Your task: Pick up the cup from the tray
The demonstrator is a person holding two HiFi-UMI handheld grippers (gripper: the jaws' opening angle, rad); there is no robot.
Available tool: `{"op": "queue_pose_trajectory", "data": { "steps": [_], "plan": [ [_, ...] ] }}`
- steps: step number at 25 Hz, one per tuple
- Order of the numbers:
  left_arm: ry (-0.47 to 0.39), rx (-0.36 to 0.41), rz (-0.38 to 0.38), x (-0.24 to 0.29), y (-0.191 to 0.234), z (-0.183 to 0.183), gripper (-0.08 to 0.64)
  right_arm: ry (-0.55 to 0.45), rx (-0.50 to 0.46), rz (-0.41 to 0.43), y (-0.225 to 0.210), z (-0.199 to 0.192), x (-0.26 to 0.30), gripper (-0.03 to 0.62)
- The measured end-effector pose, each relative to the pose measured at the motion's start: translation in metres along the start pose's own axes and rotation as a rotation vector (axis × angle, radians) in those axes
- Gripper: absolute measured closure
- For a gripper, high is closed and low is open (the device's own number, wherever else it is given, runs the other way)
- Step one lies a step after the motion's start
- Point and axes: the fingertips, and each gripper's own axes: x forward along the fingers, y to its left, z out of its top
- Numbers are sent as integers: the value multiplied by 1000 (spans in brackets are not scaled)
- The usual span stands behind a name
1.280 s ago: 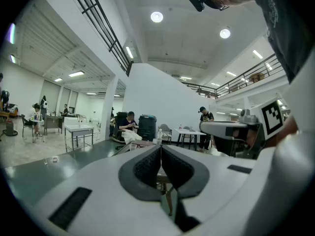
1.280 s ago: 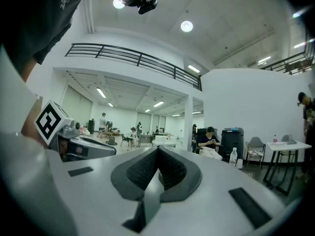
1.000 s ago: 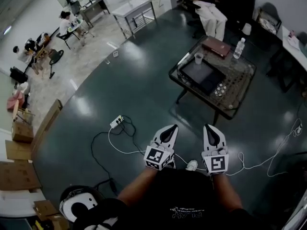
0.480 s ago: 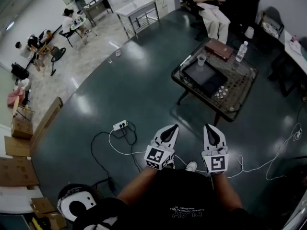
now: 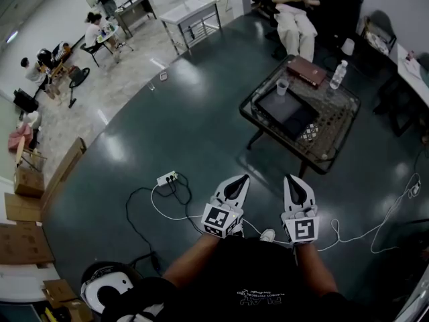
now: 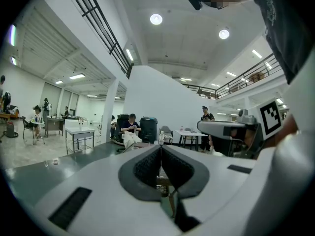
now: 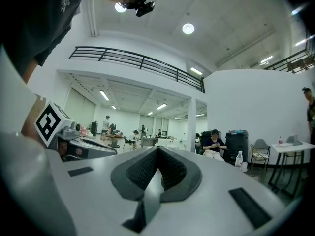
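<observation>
A small clear cup (image 5: 282, 86) stands at the far edge of a dark tray (image 5: 287, 108) on a low glass table (image 5: 335, 139) ahead of me in the head view. My left gripper (image 5: 236, 178) and right gripper (image 5: 295, 178) are held side by side close to my body, well short of the table. Both point level toward it. In the left gripper view the left gripper (image 6: 161, 148) has its pads together with nothing between them. In the right gripper view the right gripper (image 7: 158, 149) is likewise shut and empty.
On the table lie a brown book (image 5: 307, 71), a water bottle (image 5: 337, 74) and a small patterned cube (image 5: 308, 132). A person (image 5: 295, 19) sits beyond it. A white power strip (image 5: 166, 178) and cables (image 5: 348, 234) lie on the dark floor. Cardboard boxes (image 5: 27, 213) stand at the left.
The grippers have kept their places in the view. The table and floor have shifted slightly in the head view, as the head camera has moved a little.
</observation>
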Motion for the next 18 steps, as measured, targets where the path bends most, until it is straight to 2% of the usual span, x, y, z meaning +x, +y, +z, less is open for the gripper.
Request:
{"op": "queue_pose_trajectory", "data": {
  "steps": [3,18],
  "plan": [
    [2,-2,-11,2,5,-1,548,-38,15,-8,2,0,6,584],
    [-4,0,-72,25,42,2,548,38,-24,-42,4,-1,50,584]
  ]
}}
